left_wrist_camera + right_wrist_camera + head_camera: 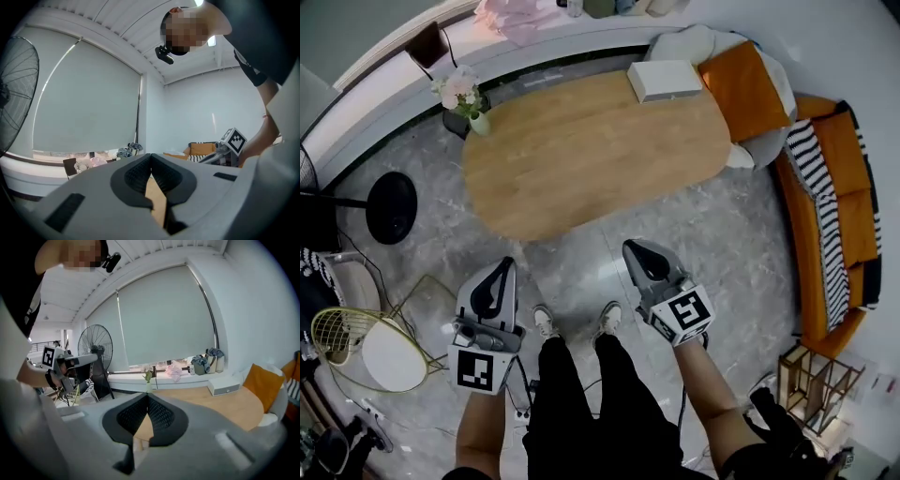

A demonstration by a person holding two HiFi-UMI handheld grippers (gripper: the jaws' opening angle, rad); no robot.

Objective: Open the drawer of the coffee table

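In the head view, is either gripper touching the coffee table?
No: the left gripper and right gripper both show over the grey floor, with a gap to the wooden coffee table's near edge.

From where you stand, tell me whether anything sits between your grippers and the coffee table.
Nothing visible does. Only bare floor lies between the left gripper, the right gripper and the near edge of the coffee table. Both grippers are shut and empty. No drawer shows in any view.

Light-wood coffee table (591, 150); orange sofa (851, 141); black-white striped throw (827, 239).
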